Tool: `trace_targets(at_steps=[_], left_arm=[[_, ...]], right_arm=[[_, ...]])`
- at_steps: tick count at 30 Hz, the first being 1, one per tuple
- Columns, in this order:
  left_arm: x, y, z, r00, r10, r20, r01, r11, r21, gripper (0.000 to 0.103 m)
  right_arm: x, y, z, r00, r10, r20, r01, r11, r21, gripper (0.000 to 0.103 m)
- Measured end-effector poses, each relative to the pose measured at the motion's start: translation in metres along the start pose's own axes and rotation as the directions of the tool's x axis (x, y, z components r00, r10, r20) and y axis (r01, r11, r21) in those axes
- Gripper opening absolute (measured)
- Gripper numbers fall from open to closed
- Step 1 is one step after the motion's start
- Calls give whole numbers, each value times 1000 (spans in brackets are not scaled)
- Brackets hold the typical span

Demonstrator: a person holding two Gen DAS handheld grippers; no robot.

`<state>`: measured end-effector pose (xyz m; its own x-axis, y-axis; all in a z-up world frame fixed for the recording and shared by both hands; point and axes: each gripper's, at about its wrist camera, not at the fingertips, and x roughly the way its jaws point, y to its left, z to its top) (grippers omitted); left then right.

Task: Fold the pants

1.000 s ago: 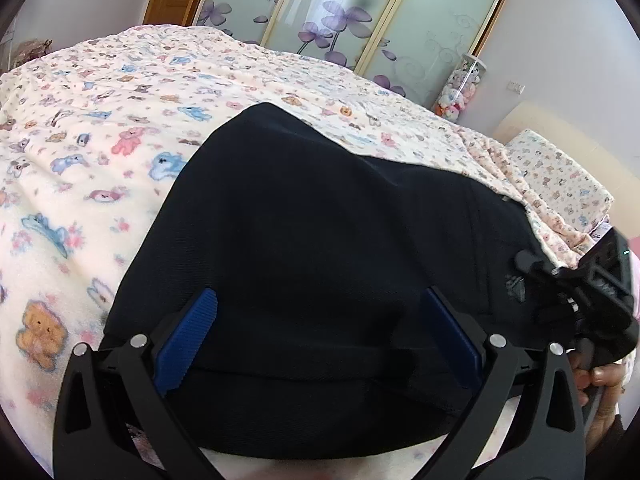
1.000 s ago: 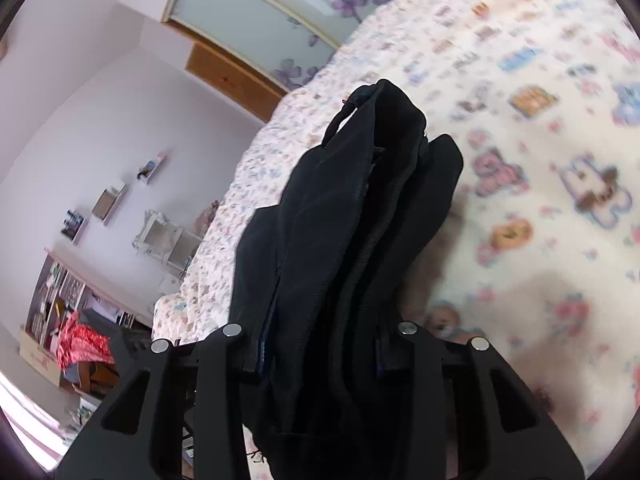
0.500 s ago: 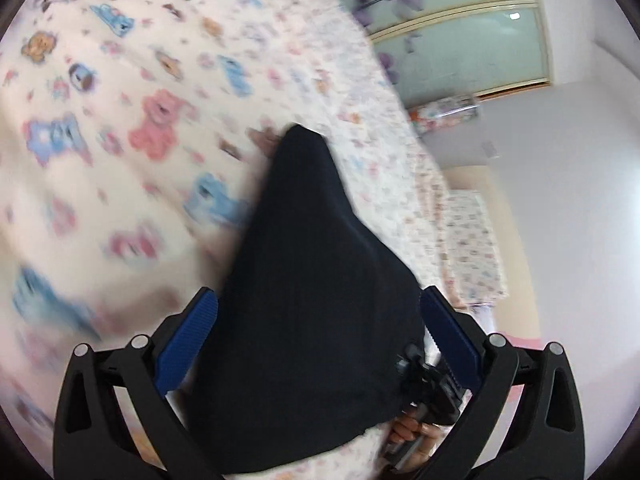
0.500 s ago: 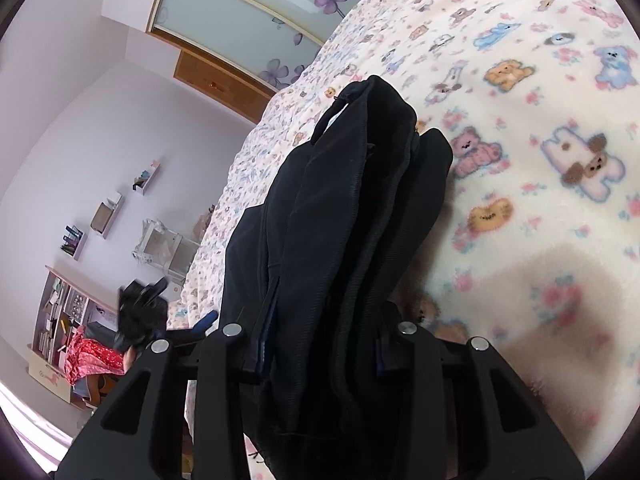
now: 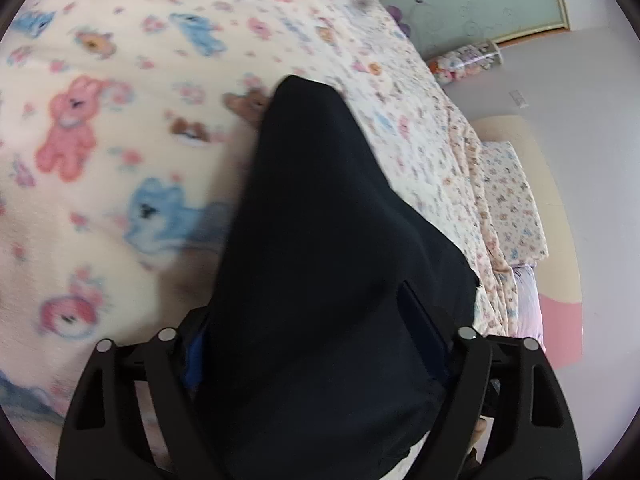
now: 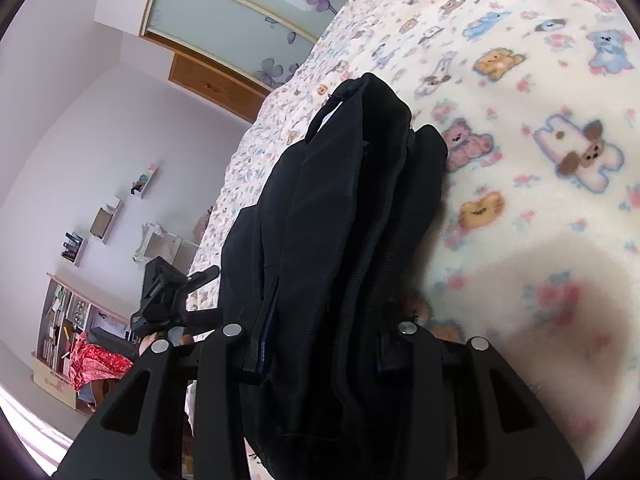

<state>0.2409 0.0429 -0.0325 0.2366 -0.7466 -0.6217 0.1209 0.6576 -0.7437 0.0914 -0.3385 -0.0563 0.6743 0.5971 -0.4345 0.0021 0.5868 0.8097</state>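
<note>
Closest to me, the left gripper (image 5: 316, 344) has the black pants (image 5: 328, 260) bunched between its jaws, which are closing on the bundle; the cloth fills the gap, but I cannot say the pads are pressing yet. Beside it, the right gripper (image 6: 320, 336) is clamped on the other end of the pants (image 6: 344, 216), squeezing several stacked layers together.

The garment stands on edge as a thick, narrow wad, running away from both grippers across the bedspread (image 5: 120, 128), a cream fleece printed with bears and rabbits. Its far end seems to rest on the bed, with a belt loop (image 6: 324, 116) sticking up there.

Judging by the layers, the folding looks mostly done: the legs appear already doubled over more than once. What seems left is laying the bundle down flat, smoothing it and letting go.

Further off, a pillow (image 5: 512, 200) lies by the headboard, and beyond the bed stand sliding wardrobe doors (image 6: 248, 12) with purple flowers.
</note>
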Motion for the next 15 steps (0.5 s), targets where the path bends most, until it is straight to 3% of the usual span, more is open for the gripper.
trace_targets(at_steps=[2, 4, 7, 10, 15], left_arm=[[0, -10, -6, 1000, -12, -6, 12, 998, 60, 73], [0, -19, -10, 999, 32, 0, -31, 992, 120, 64], [-1, -13, -11, 997, 73, 24, -74, 994, 79, 45], [-6, -5, -12, 996, 79, 46, -81, 996, 34, 33], [-11, -27, -21, 980, 162, 115, -175, 978, 113, 14]], right_arm=[[0, -2, 0, 1000, -6, -2, 6, 1000, 10, 37], [-1, -3, -1, 1000, -11, -2, 11, 1000, 17, 38], [-1, -2, -2, 1000, -18, 0, 18, 1000, 19, 38], [-3, 3, -3, 1000, -28, 10, 28, 1000, -2, 38], [-8, 15, -2, 999, -6, 49, 7, 1000, -30, 36]])
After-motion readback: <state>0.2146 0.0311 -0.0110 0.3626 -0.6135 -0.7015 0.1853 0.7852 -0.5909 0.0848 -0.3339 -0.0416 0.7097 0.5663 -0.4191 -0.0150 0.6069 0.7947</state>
